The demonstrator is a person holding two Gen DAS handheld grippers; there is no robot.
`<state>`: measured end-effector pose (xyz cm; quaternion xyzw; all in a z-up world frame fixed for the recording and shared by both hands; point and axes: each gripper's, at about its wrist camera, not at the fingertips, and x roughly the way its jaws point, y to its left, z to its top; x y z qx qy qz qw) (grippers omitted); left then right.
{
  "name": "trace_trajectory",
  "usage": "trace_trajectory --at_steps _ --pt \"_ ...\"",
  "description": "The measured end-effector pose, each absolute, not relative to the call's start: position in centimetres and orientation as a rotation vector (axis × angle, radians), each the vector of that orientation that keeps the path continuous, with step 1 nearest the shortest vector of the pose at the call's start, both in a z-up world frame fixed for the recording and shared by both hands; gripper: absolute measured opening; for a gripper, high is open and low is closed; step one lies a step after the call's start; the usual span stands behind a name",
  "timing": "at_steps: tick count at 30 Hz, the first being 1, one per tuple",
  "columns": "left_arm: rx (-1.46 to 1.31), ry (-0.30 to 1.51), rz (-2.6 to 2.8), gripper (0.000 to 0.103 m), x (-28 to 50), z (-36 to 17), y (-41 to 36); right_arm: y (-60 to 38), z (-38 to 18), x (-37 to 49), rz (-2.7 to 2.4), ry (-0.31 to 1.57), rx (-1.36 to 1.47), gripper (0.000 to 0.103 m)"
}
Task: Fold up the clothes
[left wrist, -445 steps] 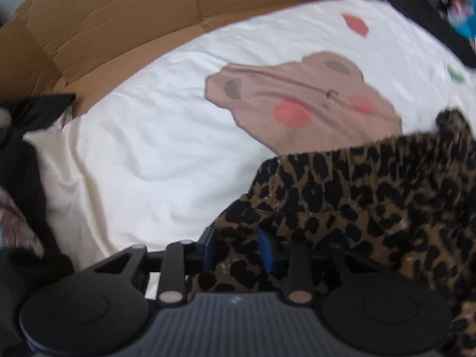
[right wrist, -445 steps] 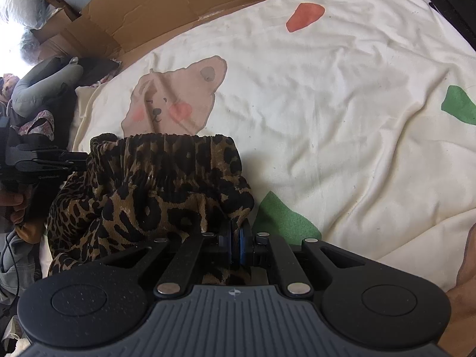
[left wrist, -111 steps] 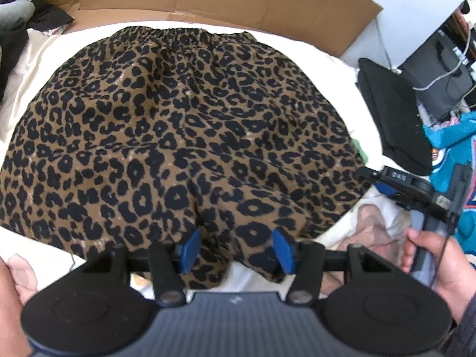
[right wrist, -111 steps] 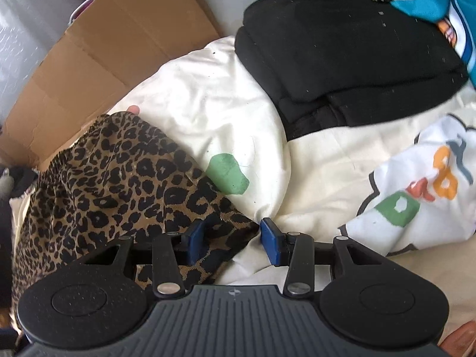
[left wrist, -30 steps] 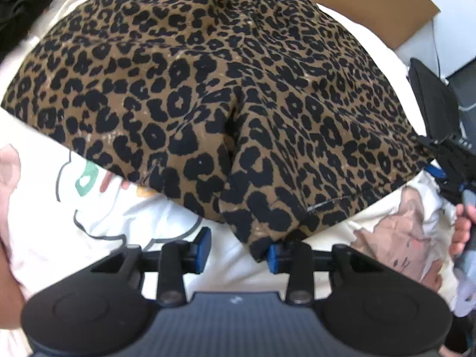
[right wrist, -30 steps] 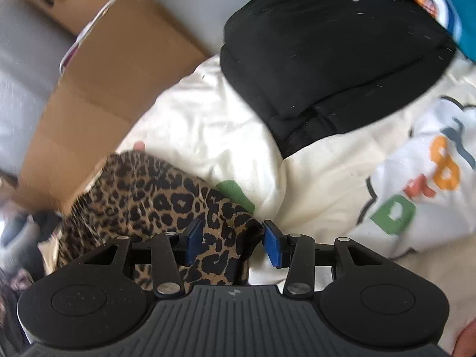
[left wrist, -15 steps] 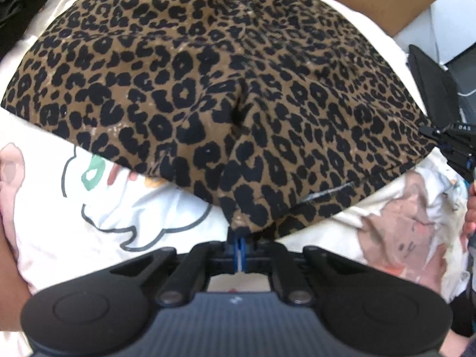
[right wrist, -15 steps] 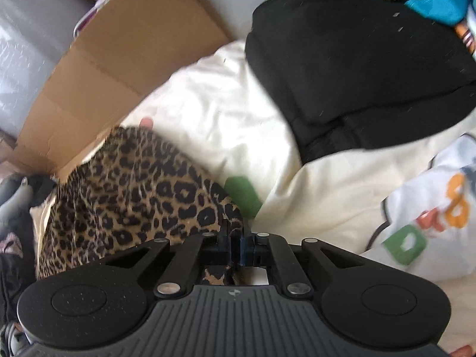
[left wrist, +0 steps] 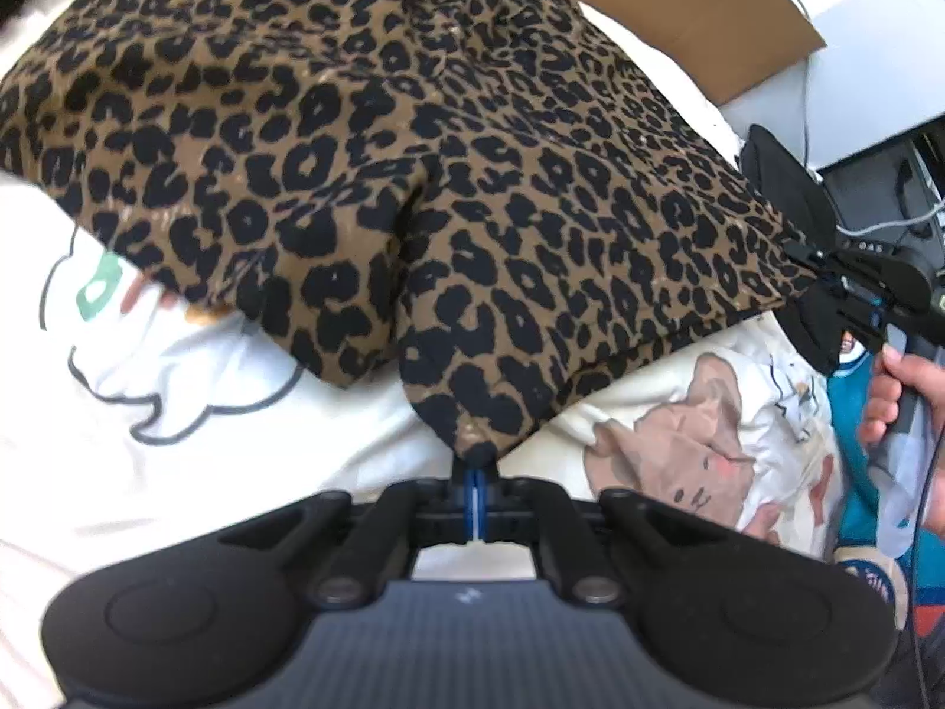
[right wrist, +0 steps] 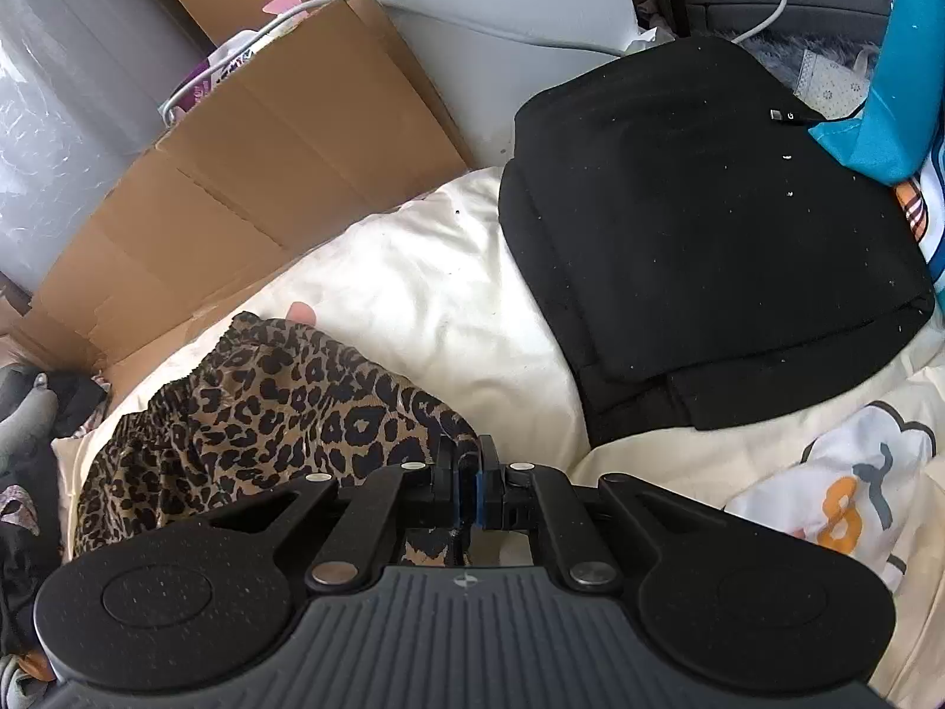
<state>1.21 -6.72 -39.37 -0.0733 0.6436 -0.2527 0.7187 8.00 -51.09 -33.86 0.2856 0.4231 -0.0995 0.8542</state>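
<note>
Skirt (left wrist: 449, 136): brown w/ black leopard spots. Sheet (right wrist: 425, 272): cream w/ cartoon prints. Folded garment (right wrist: 709, 207): black.

Bright daylight, glaring on the white bedding (left wrist: 236, 431). Soft shadows. Strong fisheye bending and dark corners; slight blur near edges.

Bright daylight falls on a cream printed bedspread (right wrist: 425, 272) backed by flattened cardboard (right wrist: 248, 159).

Your left gripper (left wrist: 474, 493) is black, with a ribbed grey body, two round discs, silver pivot screws and blue jaw pads. Your right gripper (right wrist: 469, 490) matches it.
</note>
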Motion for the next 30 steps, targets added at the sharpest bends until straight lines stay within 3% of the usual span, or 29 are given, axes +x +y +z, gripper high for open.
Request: trace_trajectory --at_steps 6,8,10,13,17,30 --pt "-0.116 1.47 -0.577 0.002 1.1 -41.1 -6.5 -51.3 -35.1 8.3 -0.25 0.926 0.594 0.004" --pt "-0.079 1.485 -0.56 0.003 1.0 -41.5 -6.6 -51.2 -35.9 8.2 -0.28 0.959 0.596 0.014" --pt "-0.02 1.475 -0.537 0.013 0.6 -41.4 -7.0 -50.7 -36.2 8.1 -0.301 1.002 0.557 0.019" --pt "-0.034 1.481 -0.552 0.015 0.4 -40.9 -6.9 -50.5 -35.4 7.3 -0.305 0.999 0.552 0.027" --pt "-0.005 1.456 -0.545 0.017 0.4 -39.0 -7.1 -50.3 -33.7 6.1 -0.327 0.966 0.592 0.037" --pt "0.039 1.337 -0.529 0.017 6.8 -28.3 -7.2 -46.6 -25.1 3.6 -0.308 0.83 0.68 0.042"
